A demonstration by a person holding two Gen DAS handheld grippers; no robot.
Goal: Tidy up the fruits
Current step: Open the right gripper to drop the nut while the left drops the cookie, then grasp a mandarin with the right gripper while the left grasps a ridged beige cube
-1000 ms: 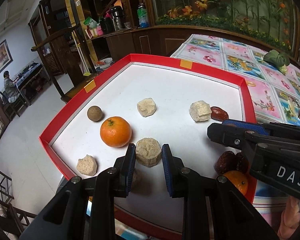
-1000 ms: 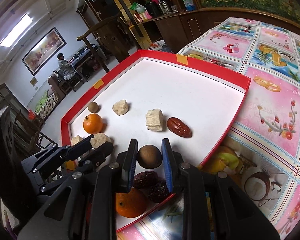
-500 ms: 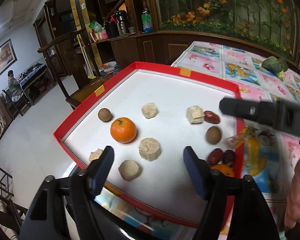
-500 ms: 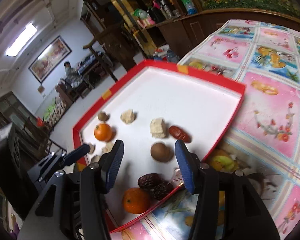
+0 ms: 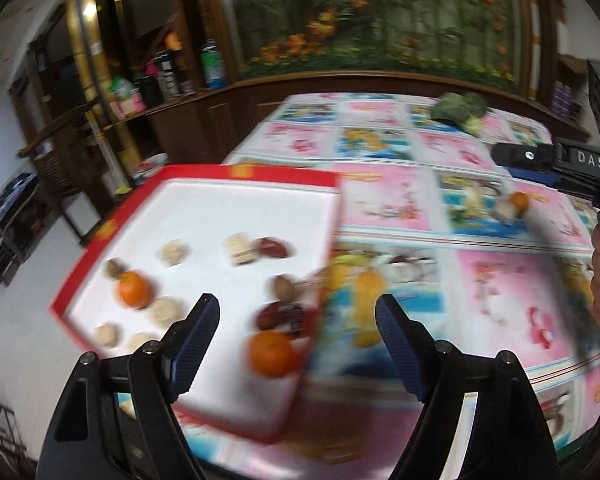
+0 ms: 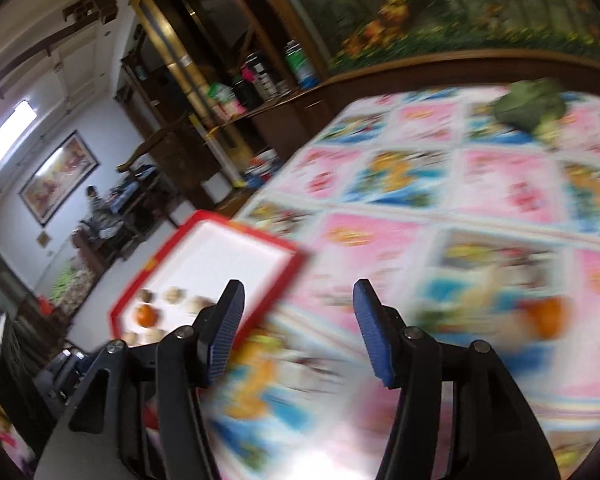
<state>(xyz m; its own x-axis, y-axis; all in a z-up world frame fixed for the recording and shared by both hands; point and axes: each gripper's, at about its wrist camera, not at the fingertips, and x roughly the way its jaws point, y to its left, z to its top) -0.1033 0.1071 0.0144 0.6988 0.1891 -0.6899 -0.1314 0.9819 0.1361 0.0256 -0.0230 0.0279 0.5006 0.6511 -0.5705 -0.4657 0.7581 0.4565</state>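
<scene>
Left claw [image 5: 298,334]: jaws wide, just been opening, nothing between them, hanging over the near right corner of the red-rimmed tray [image 5: 256,176]. Below it: orange [image 5: 270,354], dark dates [image 5: 280,316], brown round fruit [image 5: 284,286]. Farther left in the tray: second orange [image 5: 134,290] and pale chunks [image 5: 164,312]. Right claw [image 6: 298,330]: jaws apart, also just opened further, empty, over the patterned surface [image 6: 500,184] right of the tray. Loose orange [image 6: 544,316] on the surface, green vegetable [image 6: 528,106] at the far end. Both views blurred.
</scene>
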